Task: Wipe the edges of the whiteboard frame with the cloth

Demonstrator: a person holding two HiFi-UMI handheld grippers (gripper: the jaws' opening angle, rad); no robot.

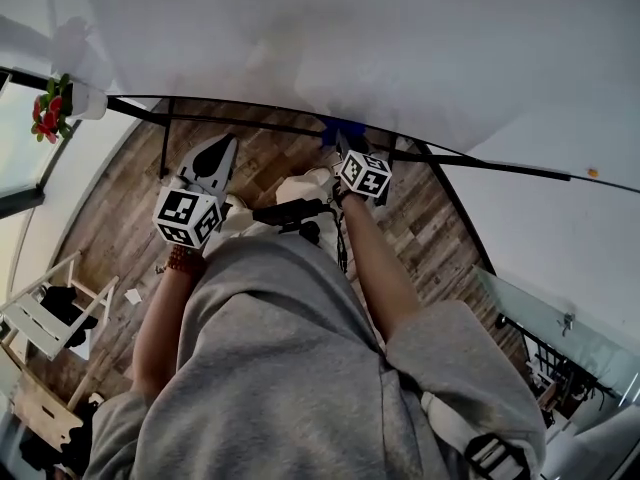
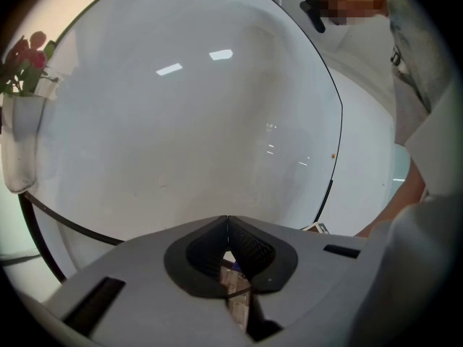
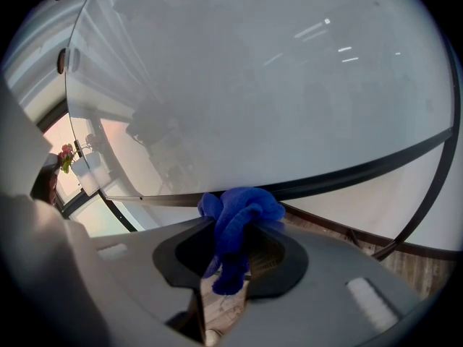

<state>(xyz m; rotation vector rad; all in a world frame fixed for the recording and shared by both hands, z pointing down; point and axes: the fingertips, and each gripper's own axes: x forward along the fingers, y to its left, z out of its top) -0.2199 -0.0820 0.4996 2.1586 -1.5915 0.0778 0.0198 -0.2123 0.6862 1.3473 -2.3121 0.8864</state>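
Where right tongs [image 3: 242,228] pinch it, blue cloth [image 3: 246,204] bunches

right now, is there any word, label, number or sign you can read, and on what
No readable text in any view.
The whiteboard is blank.
The left gripper and right gripper carry only black-and-white square markers, no letters.
The cloth shows no label.
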